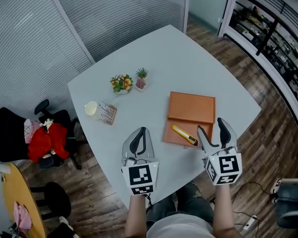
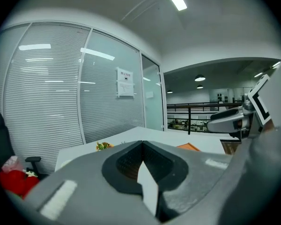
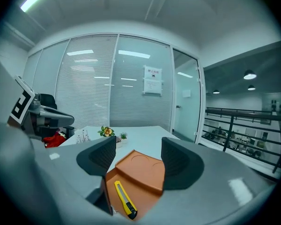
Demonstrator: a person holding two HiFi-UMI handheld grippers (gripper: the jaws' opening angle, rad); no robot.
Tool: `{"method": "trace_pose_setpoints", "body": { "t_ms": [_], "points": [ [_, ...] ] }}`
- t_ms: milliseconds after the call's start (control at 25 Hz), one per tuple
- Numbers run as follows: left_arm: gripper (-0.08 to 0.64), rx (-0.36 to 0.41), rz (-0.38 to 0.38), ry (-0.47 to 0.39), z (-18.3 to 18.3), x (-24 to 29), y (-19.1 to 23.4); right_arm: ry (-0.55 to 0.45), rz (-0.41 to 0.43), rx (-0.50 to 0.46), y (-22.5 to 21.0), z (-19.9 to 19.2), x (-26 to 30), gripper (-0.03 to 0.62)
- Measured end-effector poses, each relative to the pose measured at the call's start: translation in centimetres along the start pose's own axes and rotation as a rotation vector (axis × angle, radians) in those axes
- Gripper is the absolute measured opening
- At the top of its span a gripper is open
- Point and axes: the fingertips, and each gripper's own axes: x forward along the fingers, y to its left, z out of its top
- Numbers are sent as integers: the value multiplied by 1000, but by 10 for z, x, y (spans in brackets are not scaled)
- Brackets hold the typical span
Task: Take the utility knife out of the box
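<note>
Your right tool, jaws apart, hovers just near of the knife in the open box; straddle its handle crosswise before closing. Your left tool is closed, empty.

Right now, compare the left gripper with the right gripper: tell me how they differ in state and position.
The left gripper is shut, fingers together; the right gripper is open, fingers apart. The left hangs over bare table left of the orange box; the right hangs at the box's near edge, and the yellow utility knife shows between its fingers. Both hold nothing.
</note>
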Motion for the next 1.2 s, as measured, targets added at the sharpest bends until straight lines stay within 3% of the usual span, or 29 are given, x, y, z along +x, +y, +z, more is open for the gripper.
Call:
{"method": "trace_pose_setpoints", "body": {
  "t_ms": [640, 1200],
  "points": [
    [0, -48, 89, 153, -51, 47, -3, 203, 257, -81, 5, -65, 66, 301],
    [0, -84, 94, 233, -87, 71, -11, 392, 407, -134, 19, -130, 82, 285]
  ]
}}
